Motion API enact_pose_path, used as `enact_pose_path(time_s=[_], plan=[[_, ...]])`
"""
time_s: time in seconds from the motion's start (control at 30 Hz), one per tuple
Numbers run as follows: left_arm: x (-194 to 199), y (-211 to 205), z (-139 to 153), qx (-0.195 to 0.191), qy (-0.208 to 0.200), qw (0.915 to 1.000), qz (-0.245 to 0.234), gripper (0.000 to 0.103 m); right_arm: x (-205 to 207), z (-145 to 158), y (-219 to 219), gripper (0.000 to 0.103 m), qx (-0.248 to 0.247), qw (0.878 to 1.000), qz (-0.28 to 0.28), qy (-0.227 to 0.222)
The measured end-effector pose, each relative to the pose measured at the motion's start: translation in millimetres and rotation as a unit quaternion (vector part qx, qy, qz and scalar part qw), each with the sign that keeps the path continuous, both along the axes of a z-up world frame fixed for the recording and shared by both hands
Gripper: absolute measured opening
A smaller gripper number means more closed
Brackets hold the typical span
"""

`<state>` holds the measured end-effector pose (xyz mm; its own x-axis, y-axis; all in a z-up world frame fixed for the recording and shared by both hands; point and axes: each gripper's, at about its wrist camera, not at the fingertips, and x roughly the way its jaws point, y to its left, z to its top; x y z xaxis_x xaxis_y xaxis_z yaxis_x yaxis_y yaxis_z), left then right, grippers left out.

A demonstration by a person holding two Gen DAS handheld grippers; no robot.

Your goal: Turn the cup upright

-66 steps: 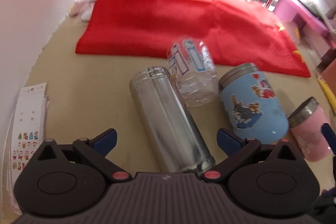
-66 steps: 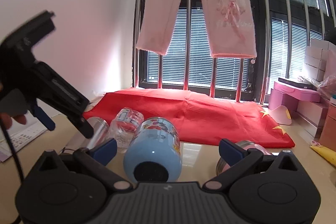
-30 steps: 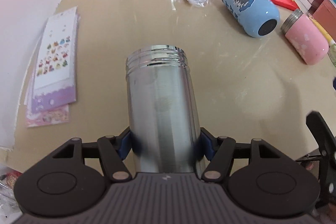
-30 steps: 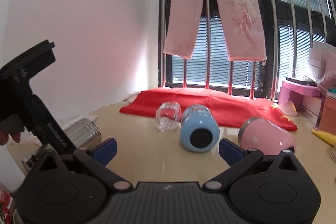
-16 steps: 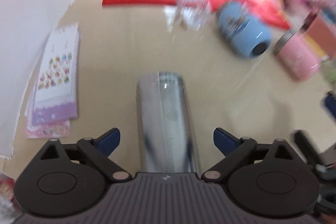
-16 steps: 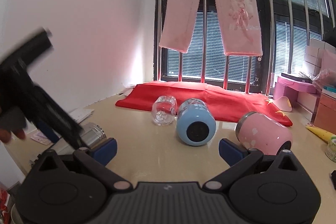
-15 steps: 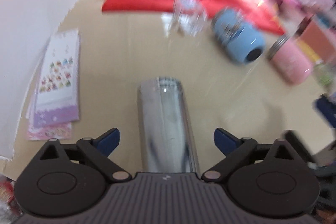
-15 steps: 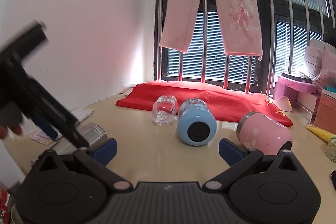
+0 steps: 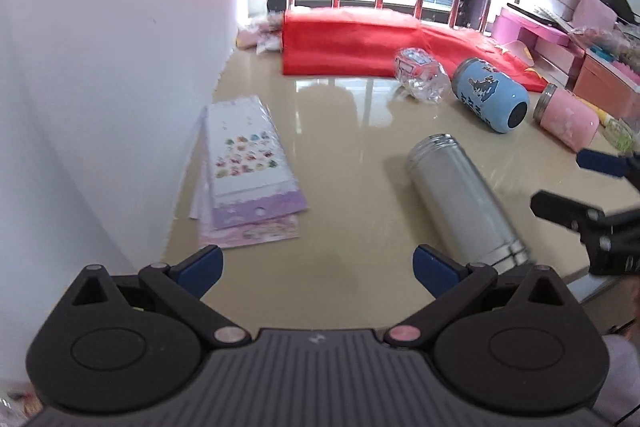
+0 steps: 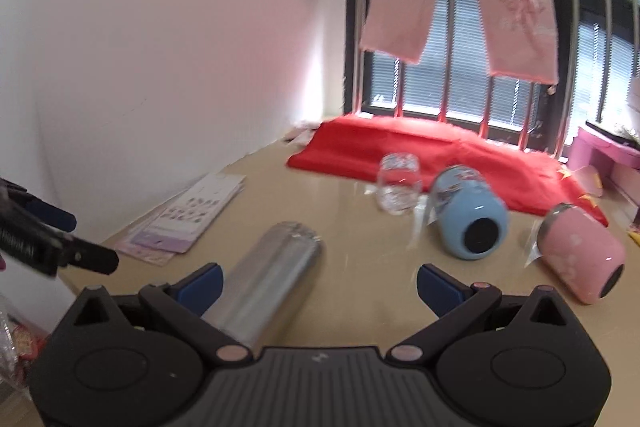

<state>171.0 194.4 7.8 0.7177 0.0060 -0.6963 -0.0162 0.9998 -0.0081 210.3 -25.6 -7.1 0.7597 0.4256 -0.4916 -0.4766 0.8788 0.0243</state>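
Wall: plain white surface along the left table edge.
Table (image 9: 340,131): glossy beige top, smooth, reflecting the window; its near edge runs just below the steel cup.
Sticker sheets (image 9: 244,163): flat stack of white and lilac printed paper sheets by the wall, small coloured figures on them; print too small to read.
Left gripper (image 9: 316,263): black body, blue-tipped fingers spread wide, holding nothing, bare table between them.
Steel cup (image 9: 464,199): tall brushed-steel cylinder with threaded rim, lying on its side near the table's front edge, just right of the left gripper's right fingertip; in the right wrist view (image 10: 272,275) it lies beside the right gripper's left finger.
Right gripper (image 10: 320,285): jaws wide apart, gripping nothing.
Red cloth (image 9: 352,43): soft folded fabric at the far end, under the window bars.
Clear cup (image 9: 420,75): crinkled transparent plastic, on its side, printed label unreadable.
Blue cup (image 9: 490,95): light-blue cylinder with cartoon print, on its side, dark base facing the cameras.
Pink cup (image 9: 568,117): pink cylinder with metal rim, on its side, rightmost.
Open room: bare tabletop between sheets and steel cup.
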Motion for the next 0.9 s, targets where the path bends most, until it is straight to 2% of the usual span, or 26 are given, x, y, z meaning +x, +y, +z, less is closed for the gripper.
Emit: enact_pose_path(time_s=[0.07, 0.2, 0.3, 0.53, 0.6, 0.67, 0.9], plan=[[-7, 6, -4, 0.010, -0.012, 0.9998, -0.009, 0.103, 2, 3, 13, 0.103, -0.005, 1.000, 0.001, 0.021], [-15, 16, -10, 0.006, -0.021, 0.9994, -0.025, 0.103, 12, 10, 37, 0.103, -0.022, 0.998, -0.005, 0.066], [-13, 22, -15, 0.002, -0.022, 0.9991, -0.037, 0.103, 26, 13, 53, 0.103, -0.040, 0.992, -0.010, 0.116], [-4, 29, -23, -0.012, -0.015, 0.9981, -0.058, 0.103, 74, 1, 69, 0.103, -0.058, 0.963, -0.049, 0.260], [-1, 31, -24, -0.019, -0.014, 0.9980, -0.059, 0.103, 83, -8, 74, 0.102, -0.066, 0.957, -0.058, 0.277], [2, 31, -23, -0.021, -0.014, 0.9980, -0.058, 0.103, 90, -16, 75, 0.094, -0.065, 0.951, -0.074, 0.291], [7, 34, -24, -0.024, -0.011, 0.9980, -0.057, 0.103, 112, -33, 74, 0.093, -0.047, 0.941, -0.104, 0.320]])
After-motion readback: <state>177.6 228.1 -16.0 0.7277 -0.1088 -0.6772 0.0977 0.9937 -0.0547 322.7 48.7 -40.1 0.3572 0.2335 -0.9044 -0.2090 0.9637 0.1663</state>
